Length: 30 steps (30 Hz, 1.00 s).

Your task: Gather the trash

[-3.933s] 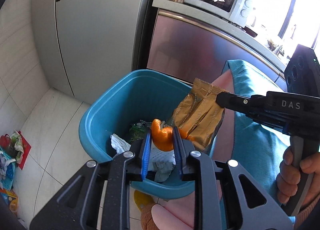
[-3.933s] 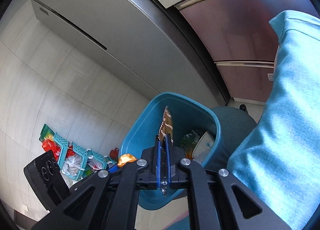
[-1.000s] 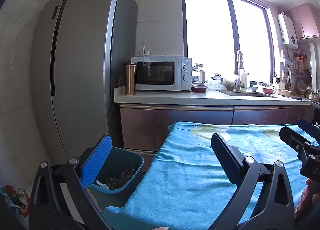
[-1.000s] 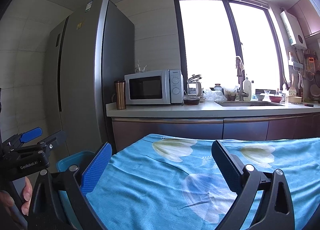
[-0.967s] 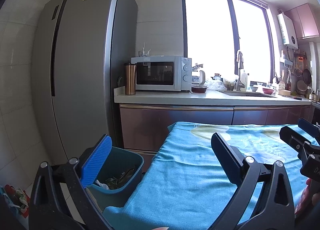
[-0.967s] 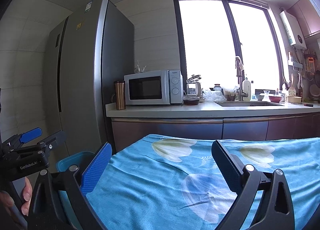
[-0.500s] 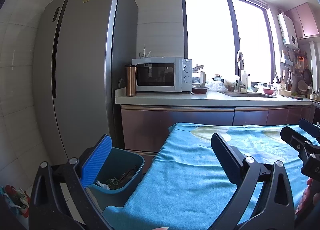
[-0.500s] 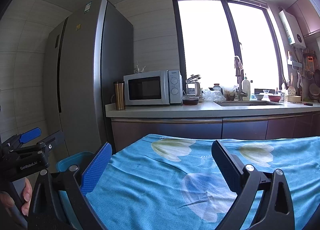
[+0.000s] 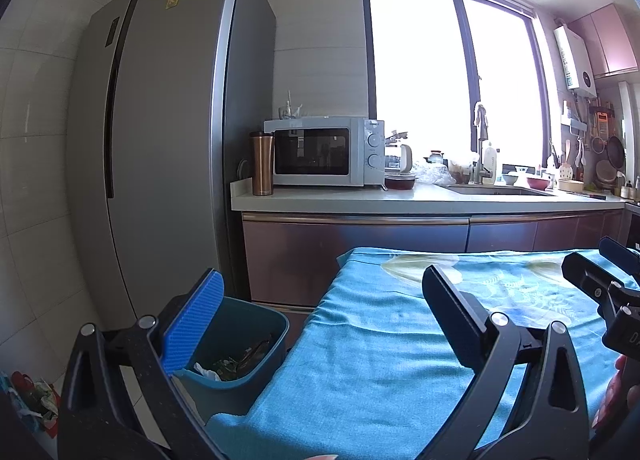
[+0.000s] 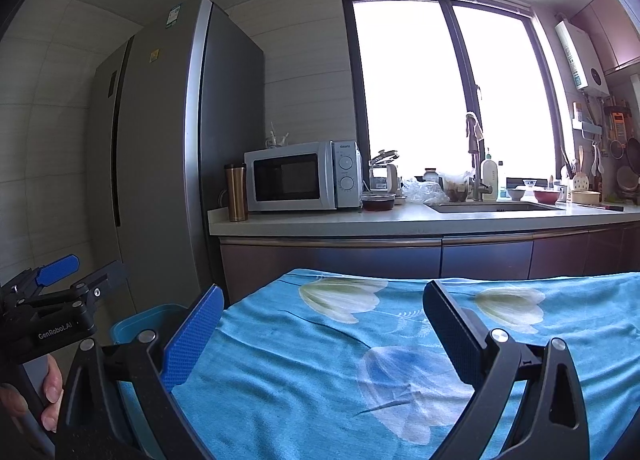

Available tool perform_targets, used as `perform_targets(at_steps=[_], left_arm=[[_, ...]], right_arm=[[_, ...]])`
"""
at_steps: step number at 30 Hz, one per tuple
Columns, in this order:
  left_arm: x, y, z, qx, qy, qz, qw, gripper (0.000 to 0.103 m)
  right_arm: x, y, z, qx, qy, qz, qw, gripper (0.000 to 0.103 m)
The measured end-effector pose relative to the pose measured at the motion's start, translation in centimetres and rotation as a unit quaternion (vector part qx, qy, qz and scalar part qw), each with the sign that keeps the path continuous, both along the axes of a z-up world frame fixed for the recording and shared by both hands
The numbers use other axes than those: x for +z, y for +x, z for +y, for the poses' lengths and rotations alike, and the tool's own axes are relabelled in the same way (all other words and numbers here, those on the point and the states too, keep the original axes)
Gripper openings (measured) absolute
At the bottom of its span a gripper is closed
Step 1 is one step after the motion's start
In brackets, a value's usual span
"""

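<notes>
Trash (image 9: 224, 366) lies inside the blue bin (image 9: 256, 374) just left of the blue cloth (image 9: 372, 344); the fridge (image 9: 168, 164) rises behind. Left gripper (image 9: 320, 308) and right gripper (image 10: 320, 312) hover spread wide, empty.

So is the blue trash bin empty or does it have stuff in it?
Not empty. The blue trash bin stands upright beside the table, and the left wrist view shows white crumpled paper and dark scraps inside, low down.
</notes>
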State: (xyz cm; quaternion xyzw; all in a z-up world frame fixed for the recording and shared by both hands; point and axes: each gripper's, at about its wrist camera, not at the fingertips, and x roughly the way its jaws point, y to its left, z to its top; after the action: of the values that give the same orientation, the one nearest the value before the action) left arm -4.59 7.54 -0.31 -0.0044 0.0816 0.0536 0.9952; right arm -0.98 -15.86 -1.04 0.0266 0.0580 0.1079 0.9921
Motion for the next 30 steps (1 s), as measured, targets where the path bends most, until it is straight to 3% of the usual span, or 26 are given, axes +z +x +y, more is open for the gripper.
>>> perform_targets(at_steps=[30], left_arm=[[-0.1, 0.3, -0.9, 0.004, 0.017, 0.005, 0.9998, 0.098]], right_arm=[[-0.5, 0.4, -0.5, -0.006, 0.008, 0.011, 1.0, 0.097]])
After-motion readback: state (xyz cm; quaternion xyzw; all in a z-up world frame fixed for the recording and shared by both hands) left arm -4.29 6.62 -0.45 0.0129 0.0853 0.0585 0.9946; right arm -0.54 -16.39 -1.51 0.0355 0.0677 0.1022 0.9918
